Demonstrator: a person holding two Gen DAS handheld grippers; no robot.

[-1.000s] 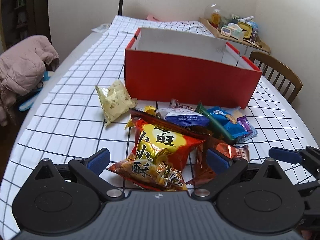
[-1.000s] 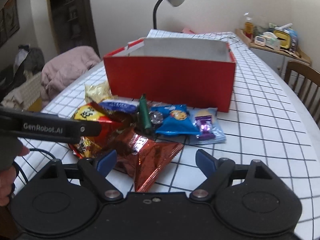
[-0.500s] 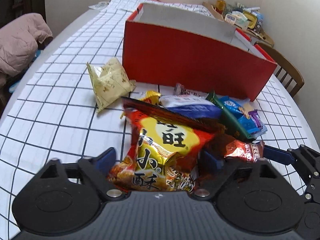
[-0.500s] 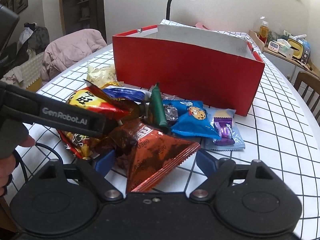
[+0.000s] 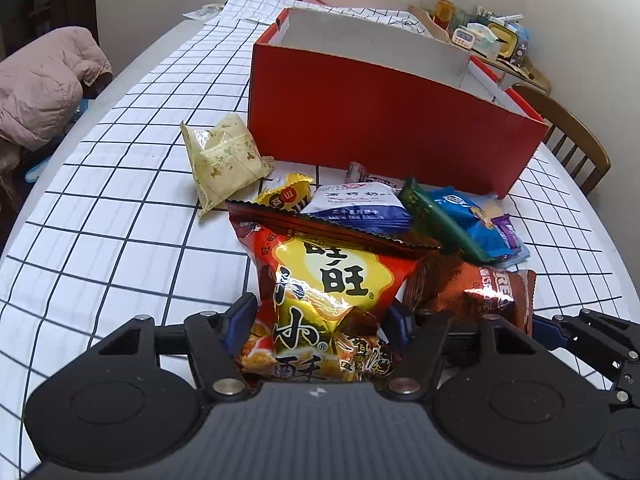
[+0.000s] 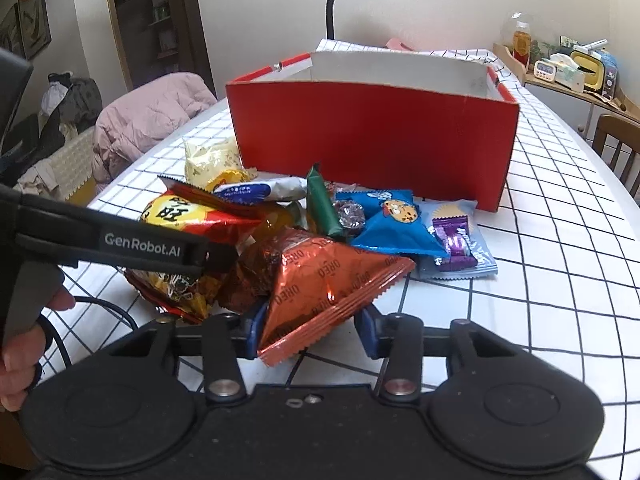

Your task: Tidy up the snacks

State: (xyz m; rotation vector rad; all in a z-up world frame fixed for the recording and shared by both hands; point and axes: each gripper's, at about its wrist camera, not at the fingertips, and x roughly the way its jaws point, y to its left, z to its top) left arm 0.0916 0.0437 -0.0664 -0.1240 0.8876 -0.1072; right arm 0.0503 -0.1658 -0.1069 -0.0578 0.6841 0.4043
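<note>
Claws (image 5: 320, 320) (image 6: 308, 328) straddle red-yellow bag (image 5: 328, 292); Oreo pack (image 6: 320, 280).

The red box's (image 5: 384, 120) inside is hidden behind its near wall. The red-and-yellow snack bag's (image 5: 320, 300) near end disappears behind the left gripper (image 5: 320, 326). Shelf items (image 6: 576, 66) far right are too small to identify.

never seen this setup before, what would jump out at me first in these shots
The big red box stands open at the back of the checked tablecloth, with a heap of snack packets in front of it. Nearest the cameras, the left hand-held gripper straddles a red and yellow crisp bag, and the right hand-held gripper straddles a copper Oreo packet.
</note>
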